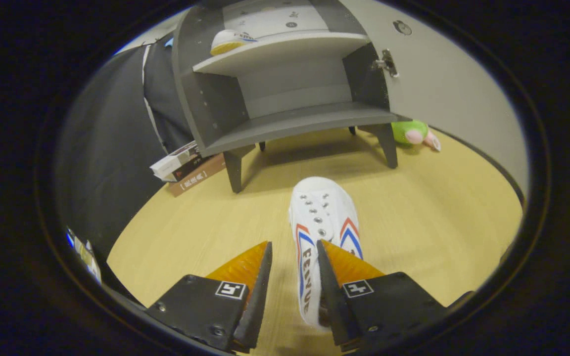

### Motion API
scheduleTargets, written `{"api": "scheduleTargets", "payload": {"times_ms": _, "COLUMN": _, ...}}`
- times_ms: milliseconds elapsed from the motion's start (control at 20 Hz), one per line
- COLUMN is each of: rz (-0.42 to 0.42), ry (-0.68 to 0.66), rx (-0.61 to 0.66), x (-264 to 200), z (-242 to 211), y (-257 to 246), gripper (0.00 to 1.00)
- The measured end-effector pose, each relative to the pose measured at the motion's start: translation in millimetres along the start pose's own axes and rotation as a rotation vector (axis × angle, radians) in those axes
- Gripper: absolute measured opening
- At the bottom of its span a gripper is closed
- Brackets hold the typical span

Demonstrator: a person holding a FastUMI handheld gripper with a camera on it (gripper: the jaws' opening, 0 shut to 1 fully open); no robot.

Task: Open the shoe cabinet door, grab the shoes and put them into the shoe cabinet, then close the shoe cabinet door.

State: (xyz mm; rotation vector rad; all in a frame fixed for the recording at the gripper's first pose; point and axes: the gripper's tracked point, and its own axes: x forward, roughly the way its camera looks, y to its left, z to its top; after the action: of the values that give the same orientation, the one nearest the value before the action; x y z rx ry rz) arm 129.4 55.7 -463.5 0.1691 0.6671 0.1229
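Observation:
A white canvas shoe (323, 210) with red and blue stripes lies on the wooden floor, toe pointing at the grey shoe cabinet (215, 109). My gripper (292, 244) straddles the shoe's left side wall near the heel. The right finger sits at or inside the shoe's opening, and a gap shows between the left finger and the wall, so the fingers stand open. The cabinet door (443, 84) is swung open to the right. A second white shoe (229, 40) rests on the upper shelf (285, 49). The lower shelf (305, 121) is bare.
A stack of books (186, 168) lies on the floor by the cabinet's left front leg. A green and pink plush toy (413, 133) sits behind the right leg, under the open door. Black cloth hangs along the left side.

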Motion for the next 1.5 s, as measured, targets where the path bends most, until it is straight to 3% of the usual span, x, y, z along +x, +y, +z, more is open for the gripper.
{"api": "scheduleTargets", "payload": {"times_ms": 100, "rz": -0.011, "ry": -0.017, "rx": -0.004, "x": 12.1, "z": 6.0, "y": -1.0, "gripper": 0.57}}
{"api": "scheduleTargets", "payload": {"times_ms": 200, "rz": -0.047, "ry": -0.030, "rx": -0.012, "x": 19.2, "z": 10.4, "y": -10.6, "gripper": 0.49}}
{"api": "scheduleTargets", "payload": {"times_ms": 300, "rz": -0.012, "ry": -0.042, "rx": -0.009, "x": 21.5, "z": 9.0, "y": -9.9, "gripper": 0.23}}
{"api": "scheduleTargets", "payload": {"times_ms": 450, "rz": 0.016, "ry": -0.105, "rx": 0.014, "x": 11.9, "z": 14.9, "y": -12.2, "gripper": 0.08}}
{"api": "scheduleTargets", "payload": {"times_ms": 700, "rz": 0.051, "ry": -0.123, "rx": 0.033, "x": -14.5, "z": 5.0, "y": -12.1, "gripper": 0.06}}
{"api": "scheduleTargets", "payload": {"times_ms": 950, "rz": 0.076, "ry": -0.169, "rx": -0.027, "x": -55.6, "z": 17.2, "y": 0.8, "gripper": 0.06}}
{"api": "scheduleTargets", "payload": {"times_ms": 1500, "rz": 0.142, "ry": -0.382, "rx": -0.131, "x": -176.0, "z": 126.6, "y": 56.3, "gripper": 0.06}}
